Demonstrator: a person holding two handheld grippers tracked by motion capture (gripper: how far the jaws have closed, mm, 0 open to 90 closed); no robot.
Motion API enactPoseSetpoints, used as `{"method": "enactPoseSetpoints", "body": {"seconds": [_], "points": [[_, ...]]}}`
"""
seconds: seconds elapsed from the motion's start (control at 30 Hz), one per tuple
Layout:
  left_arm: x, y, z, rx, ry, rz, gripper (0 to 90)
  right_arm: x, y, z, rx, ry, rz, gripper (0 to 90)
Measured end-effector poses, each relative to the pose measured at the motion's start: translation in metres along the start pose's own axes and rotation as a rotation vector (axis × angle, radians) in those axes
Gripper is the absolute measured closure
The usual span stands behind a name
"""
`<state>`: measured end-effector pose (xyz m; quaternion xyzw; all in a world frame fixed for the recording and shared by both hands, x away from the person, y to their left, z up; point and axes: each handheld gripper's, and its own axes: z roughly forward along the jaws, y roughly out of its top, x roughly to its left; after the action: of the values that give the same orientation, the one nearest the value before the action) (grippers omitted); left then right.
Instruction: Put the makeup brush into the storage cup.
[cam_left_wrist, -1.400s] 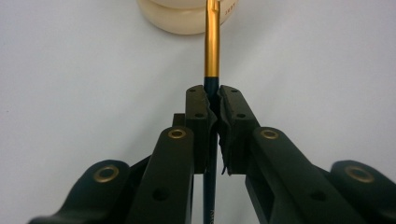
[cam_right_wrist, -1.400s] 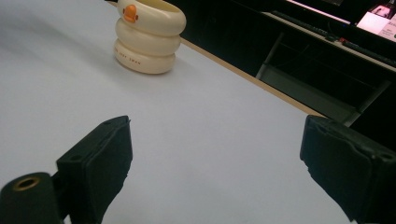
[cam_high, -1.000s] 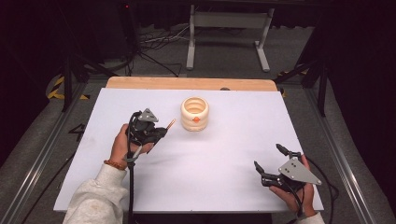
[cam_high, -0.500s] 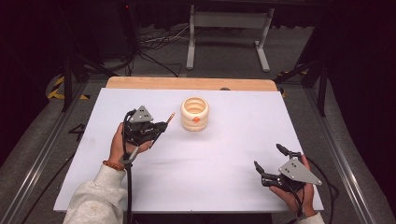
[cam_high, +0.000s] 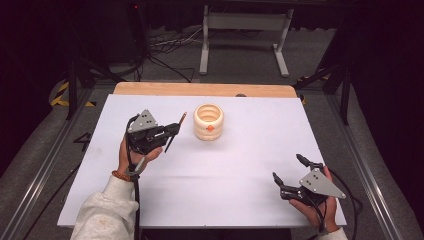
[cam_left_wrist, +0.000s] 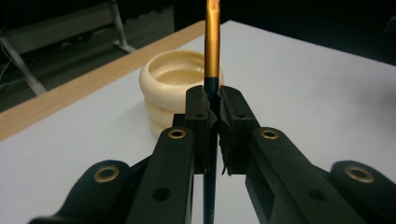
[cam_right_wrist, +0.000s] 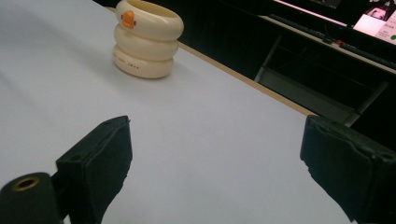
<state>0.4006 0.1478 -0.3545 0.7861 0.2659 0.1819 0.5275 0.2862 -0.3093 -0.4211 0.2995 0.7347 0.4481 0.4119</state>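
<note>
Nearest the person, at about four o'clock on the white table (cam_high: 240, 200), the right gripper (cam_high: 291, 173) rests with its jaws spread wide and nothing between them; it has no part in the work yet. Farther in, at about ten o'clock, the left gripper (cam_high: 170, 133) is pinching a pen (cam_high: 176, 131), its jaws pressed onto the dark barrel with the gold end sticking out toward the cream pot (cam_high: 208, 121) at twelve o'clock. By my reading the pen is picked up and carried close, but not yet dropped into the pot.

The left gripper view adds the pot's hollow mouth (cam_left_wrist: 180, 77) right behind the pen (cam_left_wrist: 212, 46). The right gripper view shows the pot's orange duck mark (cam_right_wrist: 129, 19).
</note>
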Motion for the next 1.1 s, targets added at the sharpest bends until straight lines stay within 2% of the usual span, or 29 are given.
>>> {"method": "enactPoseSetpoints", "body": {"seconds": [0.13,0.3,0.37,0.57,0.77,0.87,1.1], "points": [[-0.002,0.003,-0.003,-0.084,0.004,0.008,83.3,0.0,0.0,0.0,0.0,-0.001,0.0,10.0],[-0.006,0.008,-0.002,-0.128,0.015,0.028,83.3,0.0,0.0,0.0,0.0,0.001,0.002,10.0],[-0.007,0.01,-0.001,-0.154,0.004,0.032,83.3,0.0,0.0,0.0,-0.002,0.001,0.0,10.0],[-0.008,0.014,0.003,-0.184,-0.007,0.043,83.3,0.0,0.0,-0.001,-0.011,0.013,0.004,9.9],[-0.008,0.018,0.008,-0.238,-0.029,0.047,83.3,0.0,0.001,-0.001,-0.019,0.015,-0.001,9.8],[-0.007,0.02,0.01,-0.245,-0.042,0.052,83.3,0.0,0.001,-0.001,-0.02,0.019,0.0,9.8],[-0.003,0.022,0.02,-0.273,-0.053,0.037,83.3,0.0,0.001,-0.002,-0.028,0.028,0.004,9.7]]}}
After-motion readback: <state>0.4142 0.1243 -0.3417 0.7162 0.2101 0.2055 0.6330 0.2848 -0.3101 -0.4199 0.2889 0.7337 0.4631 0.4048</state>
